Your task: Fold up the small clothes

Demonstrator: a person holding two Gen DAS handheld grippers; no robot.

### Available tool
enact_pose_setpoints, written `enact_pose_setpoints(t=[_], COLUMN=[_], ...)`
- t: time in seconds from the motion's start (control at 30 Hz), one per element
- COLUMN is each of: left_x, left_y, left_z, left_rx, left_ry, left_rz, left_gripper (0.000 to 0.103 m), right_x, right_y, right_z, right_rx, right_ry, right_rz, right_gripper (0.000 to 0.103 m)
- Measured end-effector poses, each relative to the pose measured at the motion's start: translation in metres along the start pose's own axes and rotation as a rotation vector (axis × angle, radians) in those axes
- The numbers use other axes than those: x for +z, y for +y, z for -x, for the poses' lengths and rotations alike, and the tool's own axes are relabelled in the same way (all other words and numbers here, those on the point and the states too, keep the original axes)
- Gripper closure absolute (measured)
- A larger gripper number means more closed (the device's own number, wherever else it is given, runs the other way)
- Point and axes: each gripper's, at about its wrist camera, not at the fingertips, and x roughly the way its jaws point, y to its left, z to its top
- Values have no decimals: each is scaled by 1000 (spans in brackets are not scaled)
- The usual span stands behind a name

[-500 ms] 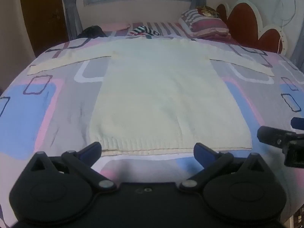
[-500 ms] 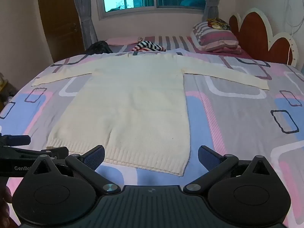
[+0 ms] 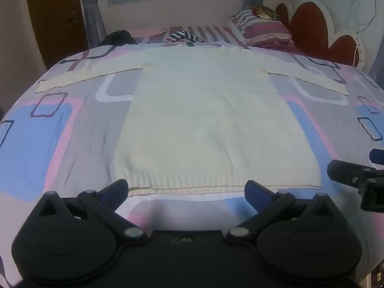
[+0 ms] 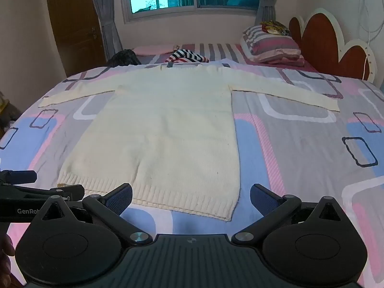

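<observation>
A cream knit sweater point(image 3: 204, 120) lies flat on the bed, hem towards me, both sleeves spread out sideways. It also shows in the right wrist view point(image 4: 165, 129). My left gripper point(image 3: 186, 188) is open and empty, hovering just before the hem's middle. My right gripper point(image 4: 190, 195) is open and empty, just before the hem's right corner. The right gripper's fingers point(image 3: 348, 175) show at the right edge of the left wrist view. The left gripper's fingers point(image 4: 48, 189) show at the left edge of the right wrist view.
The bed point(image 4: 300, 158) has a sheet with pink, blue and grey patches. A striped garment point(image 4: 187, 56), a dark item point(image 4: 123, 57) and a striped pillow point(image 4: 271, 44) lie at the far end. A red headboard point(image 4: 336, 48) stands at the right.
Both grippers have edged slightly forward towards the hem. The sweater has not moved.
</observation>
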Motion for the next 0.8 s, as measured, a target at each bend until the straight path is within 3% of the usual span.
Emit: enact_pose_setpoints(t=[0.8], left_x=[1], left_y=[5], left_z=[0], left_rx=[10], left_ry=[8], left_rz=[2], left_gripper=[1], right_x=[1], right_y=[0], right_z=[-4], right_rx=[-2], right_ry=[11], right_rz=[-6], right_gripper=[0])
